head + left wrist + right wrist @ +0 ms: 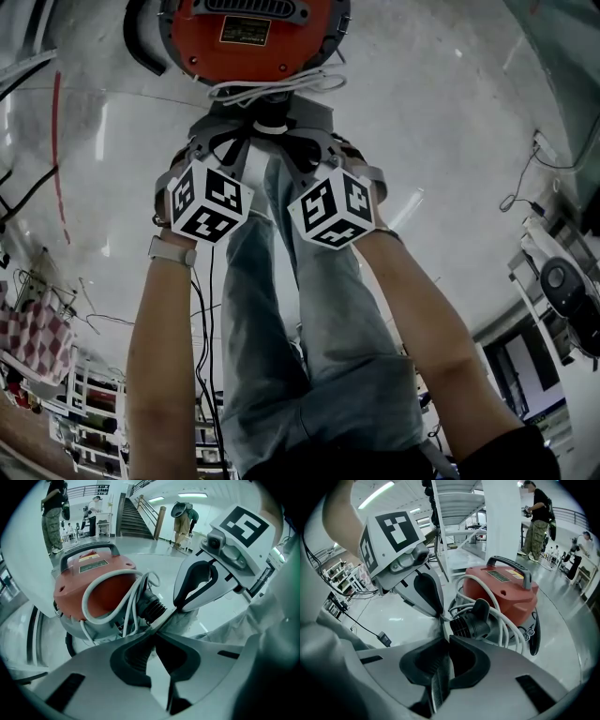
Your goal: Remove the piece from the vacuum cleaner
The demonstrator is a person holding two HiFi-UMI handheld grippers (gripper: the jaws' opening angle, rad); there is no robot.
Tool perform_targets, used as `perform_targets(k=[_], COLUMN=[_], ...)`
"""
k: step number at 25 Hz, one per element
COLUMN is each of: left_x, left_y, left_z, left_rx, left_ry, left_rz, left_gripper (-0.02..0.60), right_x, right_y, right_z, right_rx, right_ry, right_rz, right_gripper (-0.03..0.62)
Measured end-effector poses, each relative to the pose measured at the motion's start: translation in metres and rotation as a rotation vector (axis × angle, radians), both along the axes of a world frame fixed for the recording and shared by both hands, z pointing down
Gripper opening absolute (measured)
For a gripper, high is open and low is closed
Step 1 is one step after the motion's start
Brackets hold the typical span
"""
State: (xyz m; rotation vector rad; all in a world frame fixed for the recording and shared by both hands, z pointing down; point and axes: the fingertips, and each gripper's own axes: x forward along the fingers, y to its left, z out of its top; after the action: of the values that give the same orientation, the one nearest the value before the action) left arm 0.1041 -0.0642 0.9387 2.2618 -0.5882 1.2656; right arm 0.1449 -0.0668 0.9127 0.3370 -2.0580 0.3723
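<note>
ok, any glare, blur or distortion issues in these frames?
Head view: glare streaks on the glossy floor, vacuum cleaner cut off at top. Left gripper view: heavy fisheye, dark corners, vacuum cleaner sharp. Right gripper view: same fisheye; white cord sharp, near foreground slightly soft.

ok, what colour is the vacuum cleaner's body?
Orange-red vacuum cleaner body, with a dark grey handle. Shows best in the right gripper view.

Staircase (pixel 133 520) rises at rear of hall. Person in camouflage trousers (pixel 538 527) stands beside white pillar (pixel 501 522). Black adapter (pixel 384 639) with cable (pixel 361 623) lies on glossy floor (pixel 398 613). Checked cloth (pixel 33 337) at left edge
</note>
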Motion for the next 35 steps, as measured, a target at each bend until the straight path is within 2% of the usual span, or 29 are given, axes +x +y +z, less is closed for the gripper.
perform_targets(k=[15, 35], left_x=[-0.006, -0.012], left_y=[0.000, 0.013], left_z=[-0.003, 0.001], left_rx=[0.001, 0.001], left_ry=[-0.008, -0.010], left_rz=[-0.013, -0.042], left_gripper=[0.048, 0.048], right_x=[-0.006, -0.012], right_y=[0.002, 0.016], right_z=[-0.003, 0.002], right_rx=[-0.008, 0.001], right_ry=[-0.008, -0.002], right_rz=[0.011, -0.022], right_gripper=[0.052, 0.052])
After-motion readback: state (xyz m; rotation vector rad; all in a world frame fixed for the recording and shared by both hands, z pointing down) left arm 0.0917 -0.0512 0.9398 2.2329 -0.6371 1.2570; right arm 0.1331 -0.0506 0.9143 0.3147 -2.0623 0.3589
